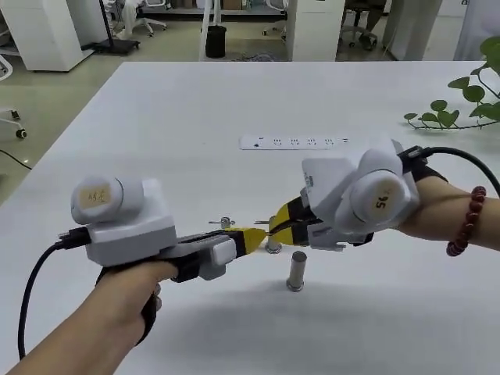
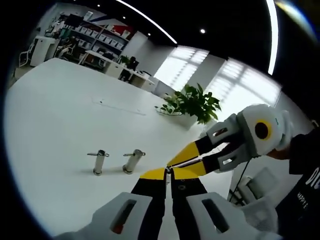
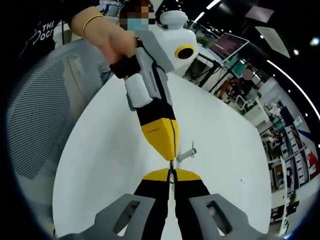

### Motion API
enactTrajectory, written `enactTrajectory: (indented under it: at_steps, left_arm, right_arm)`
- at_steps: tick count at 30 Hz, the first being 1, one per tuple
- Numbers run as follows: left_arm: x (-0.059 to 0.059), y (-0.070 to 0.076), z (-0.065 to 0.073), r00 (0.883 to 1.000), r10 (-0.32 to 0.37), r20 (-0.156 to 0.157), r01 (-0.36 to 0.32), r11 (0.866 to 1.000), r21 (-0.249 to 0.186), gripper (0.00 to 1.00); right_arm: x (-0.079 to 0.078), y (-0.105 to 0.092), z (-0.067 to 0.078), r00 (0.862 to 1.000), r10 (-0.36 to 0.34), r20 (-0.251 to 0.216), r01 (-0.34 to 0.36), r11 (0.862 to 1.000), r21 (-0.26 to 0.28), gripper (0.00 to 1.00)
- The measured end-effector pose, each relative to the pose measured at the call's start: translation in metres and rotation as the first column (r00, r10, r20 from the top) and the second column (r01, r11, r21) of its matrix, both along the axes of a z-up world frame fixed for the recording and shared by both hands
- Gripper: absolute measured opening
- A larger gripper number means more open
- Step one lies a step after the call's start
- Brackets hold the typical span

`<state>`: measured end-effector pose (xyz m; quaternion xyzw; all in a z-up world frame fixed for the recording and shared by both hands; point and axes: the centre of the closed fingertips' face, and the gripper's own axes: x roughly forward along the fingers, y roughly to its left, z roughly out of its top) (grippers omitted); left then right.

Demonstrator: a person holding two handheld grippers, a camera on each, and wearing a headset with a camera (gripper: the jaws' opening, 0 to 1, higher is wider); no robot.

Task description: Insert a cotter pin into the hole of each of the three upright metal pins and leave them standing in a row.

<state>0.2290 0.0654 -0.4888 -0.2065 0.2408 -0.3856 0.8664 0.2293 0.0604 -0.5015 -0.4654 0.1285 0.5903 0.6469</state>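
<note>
Meeting tip to tip over the white tabletop (image 1: 195, 117) toward its near edge, my left gripper (image 2: 168, 171) is closed. My right gripper (image 3: 171, 175) pinches a thin cotter pin (image 3: 171, 167), lengthwise between them. Two upright grey metal pins (image 2: 100, 162) stand beside, cotters crosswise.

Left gripper (image 1: 254, 237): jaws closed, yellow tips pressed together, pointing right and held roughly level.
Right gripper (image 1: 275, 226): jaws closed too, yellow tips aimed left and slightly down, meeting the left gripper's tips nose to nose.
Left hand (image 1: 129, 285): wrapped round the handle from below, its arm coming in from the lower left.
Right forearm (image 1: 449, 215): reaches in from the right edge, the hand hidden behind the gripper's body.
</note>
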Motion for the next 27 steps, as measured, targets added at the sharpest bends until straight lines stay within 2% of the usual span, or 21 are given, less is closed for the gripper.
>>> enactTrajectory:
  at_steps: [3, 5, 8, 14, 19, 20, 24, 27]
  left_arm:
    - [-0.001, -0.001, 0.001, 0.999, -0.019, 0.037, 0.018, 1.0, 0.024, 0.0]
    - [0.001, 0.0, 0.0, 0.997, -0.033, 0.065, 0.03, 0.999, 0.041, 0.0]
    - [0.001, -0.001, 0.001, 0.995, -0.046, 0.088, 0.041, 0.998, 0.055, 0.0]
    - [-0.002, -0.002, 0.002, 0.988, -0.075, 0.133, 0.063, 0.994, 0.091, 0.0]
    - [-0.003, 0.003, -0.002, 0.987, -0.075, 0.142, 0.06, 0.992, 0.108, 0.0]
    - [-0.003, 0.004, -0.002, 0.987, -0.074, 0.144, 0.059, 0.992, 0.108, 0.0]
    - [-0.004, 0.009, -0.004, 0.984, -0.079, 0.159, 0.059, 0.991, 0.123, 0.0]
    - [-0.005, 0.014, -0.003, 0.98, -0.084, 0.178, 0.062, 0.99, 0.125, 0.0]
  right_arm:
    - [-0.001, 0.0, 0.0, 1.0, -0.01, -0.018, 0.01, 1.0, 0.013, 0.0]
    - [-0.001, -0.001, 0.001, 1.0, -0.008, -0.014, 0.008, 1.0, 0.016, 0.0]
    - [-0.002, -0.001, 0.001, 1.0, -0.008, -0.012, 0.008, 1.0, 0.019, 0.0]
    - [-0.002, -0.003, 0.001, 0.998, -0.039, -0.057, 0.042, 0.998, 0.055, 0.0]
    - [0.001, -0.005, 0.001, 0.989, -0.09, -0.118, 0.102, 0.989, 0.106, 0.03]
    - [0.0, -0.005, 0.001, 0.982, -0.105, -0.157, 0.124, 0.985, 0.12, 0.04]
    - [-0.001, -0.005, 0.002, 0.959, -0.142, -0.246, 0.185, 0.97, 0.159, 0.08]
    - [-0.004, -0.005, 0.003, 0.927, -0.167, -0.337, 0.241, 0.951, 0.192, 0.09]
